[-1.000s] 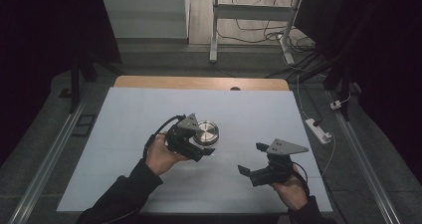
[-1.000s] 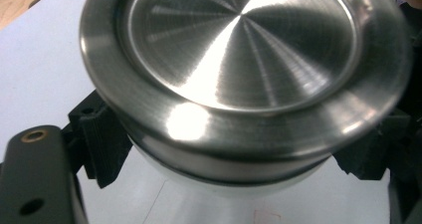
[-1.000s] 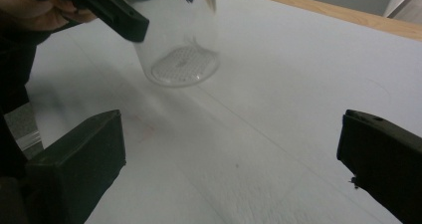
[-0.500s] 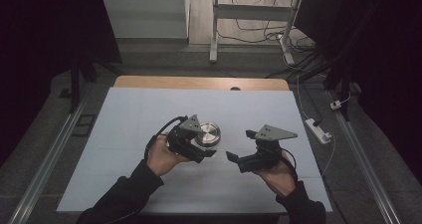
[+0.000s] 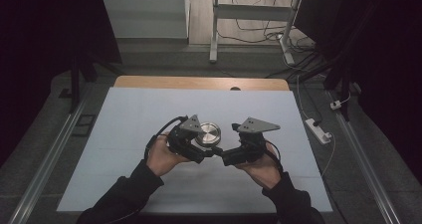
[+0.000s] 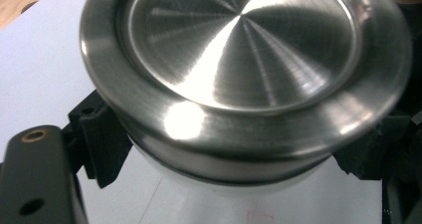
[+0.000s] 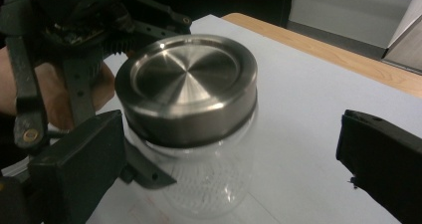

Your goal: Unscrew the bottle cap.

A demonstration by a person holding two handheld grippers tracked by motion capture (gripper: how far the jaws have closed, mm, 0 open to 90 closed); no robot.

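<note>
Glass jar (image 7: pixel 199 184) with a brushed steel lid (image 7: pixel 186 87) stands mid-table, its body pinched by the left gripper (image 5: pixel 196 147). Beside the jar, the right gripper (image 7: pixel 234 159) has 2 jaws spread around the lid, likely next to clamp and twist.

Around your work: a table, a floor of cables, and dark surroundings.

You have a pale blue-grey table top (image 5: pixel 149 114) with a light wooden strip (image 5: pixel 164 82) along its far edge. Beyond it stands a grey metal-legged frame (image 5: pixel 215 32) with loose dark cables (image 5: pixel 259 32) on the floor behind. To your right, near the table's edge, a white power strip (image 5: pixel 318 130) lies on the grey floor (image 5: pixel 358 149); a metal rail (image 5: pixel 50 154) runs along your left.
</note>
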